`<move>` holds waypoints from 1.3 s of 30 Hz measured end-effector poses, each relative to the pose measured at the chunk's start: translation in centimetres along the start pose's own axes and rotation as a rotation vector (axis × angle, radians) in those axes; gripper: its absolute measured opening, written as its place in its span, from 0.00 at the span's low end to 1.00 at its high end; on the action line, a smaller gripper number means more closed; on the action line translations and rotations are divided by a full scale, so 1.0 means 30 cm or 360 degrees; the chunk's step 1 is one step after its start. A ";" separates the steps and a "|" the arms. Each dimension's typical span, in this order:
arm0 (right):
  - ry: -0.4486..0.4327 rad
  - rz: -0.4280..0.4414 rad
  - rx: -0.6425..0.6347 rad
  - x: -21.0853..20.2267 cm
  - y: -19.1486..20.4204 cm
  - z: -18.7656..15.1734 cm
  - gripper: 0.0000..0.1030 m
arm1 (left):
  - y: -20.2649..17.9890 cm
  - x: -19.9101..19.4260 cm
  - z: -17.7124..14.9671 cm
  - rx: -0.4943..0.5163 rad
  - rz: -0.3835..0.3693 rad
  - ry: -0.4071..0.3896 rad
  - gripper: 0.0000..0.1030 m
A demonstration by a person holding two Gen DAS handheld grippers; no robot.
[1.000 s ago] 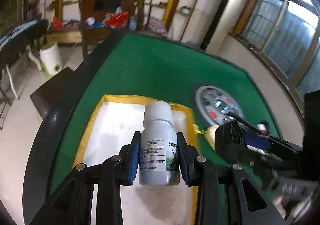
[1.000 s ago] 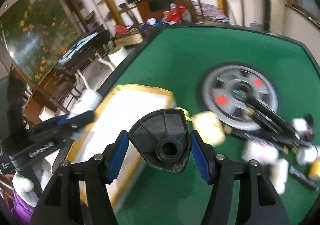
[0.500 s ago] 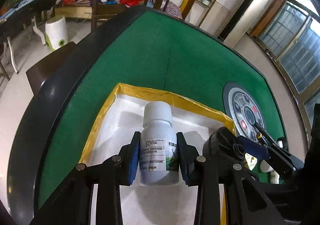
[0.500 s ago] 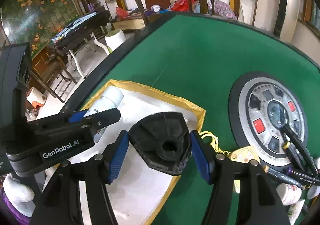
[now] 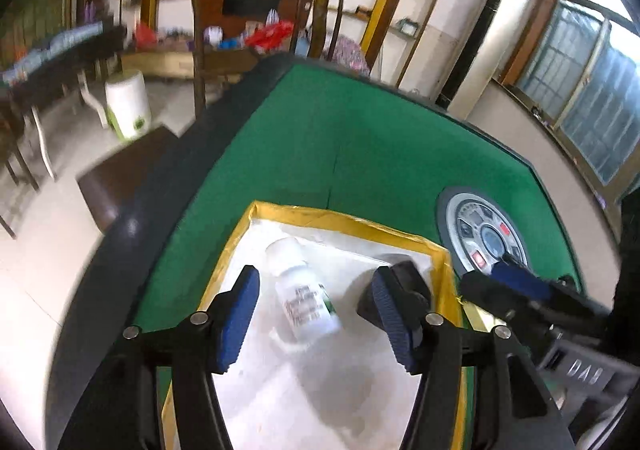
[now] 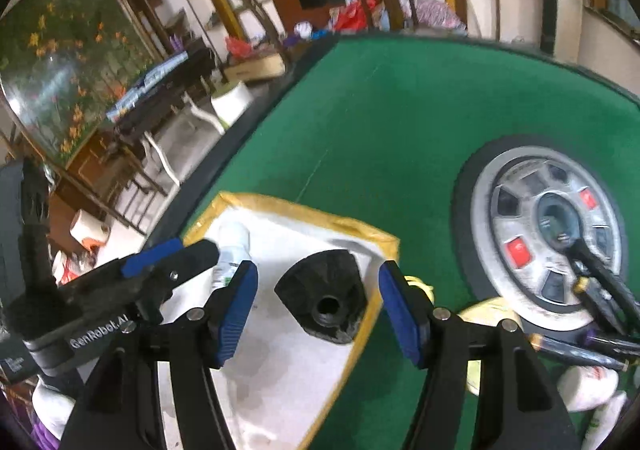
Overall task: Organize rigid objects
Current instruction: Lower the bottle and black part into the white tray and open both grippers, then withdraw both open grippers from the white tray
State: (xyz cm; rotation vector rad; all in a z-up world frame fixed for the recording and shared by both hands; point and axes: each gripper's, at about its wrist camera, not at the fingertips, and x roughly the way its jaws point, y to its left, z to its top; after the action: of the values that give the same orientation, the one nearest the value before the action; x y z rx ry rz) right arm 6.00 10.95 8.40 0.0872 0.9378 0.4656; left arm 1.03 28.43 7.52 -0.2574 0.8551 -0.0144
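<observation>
- My left hand-held gripper has just spread its jaws; the white bottle lies loose in the yellow-rimmed tray.
- My right hand-held gripper has just let go too; the black knob rests in the tray.
- Clutter by the round dial on the worktop remains.

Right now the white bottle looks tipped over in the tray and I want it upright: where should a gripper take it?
Grip the white bottle across its labelled body, coming from above. It lies on its side in the yellow-rimmed tray, cap pointing away, so the round body offers two opposite sides; the narrower cap gives less hold.
</observation>
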 end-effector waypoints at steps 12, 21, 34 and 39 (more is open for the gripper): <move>-0.0244 -0.0140 0.0284 -0.344 -0.231 -0.287 0.71 | -0.325 -0.336 -0.183 0.0201 0.0260 -0.0342 0.93; -0.0362 -0.0339 0.0454 -0.493 -0.408 -0.447 0.72 | -0.586 -0.410 -0.312 0.0423 0.0262 -0.0415 0.94; -0.0432 -0.0378 0.0547 -0.574 -0.510 -0.544 0.72 | -0.729 -0.410 -0.420 0.0554 0.0219 -0.0333 0.94; -0.0433 -0.0383 0.0563 -0.574 -0.518 -0.551 0.72 | -0.734 -0.393 -0.431 0.0565 0.0205 -0.0304 0.94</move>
State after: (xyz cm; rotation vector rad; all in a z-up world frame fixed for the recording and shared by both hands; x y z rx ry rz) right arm -10.33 -12.36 7.36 0.3461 0.7422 0.0578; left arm -14.40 5.63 13.27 0.1285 0.6636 -0.0210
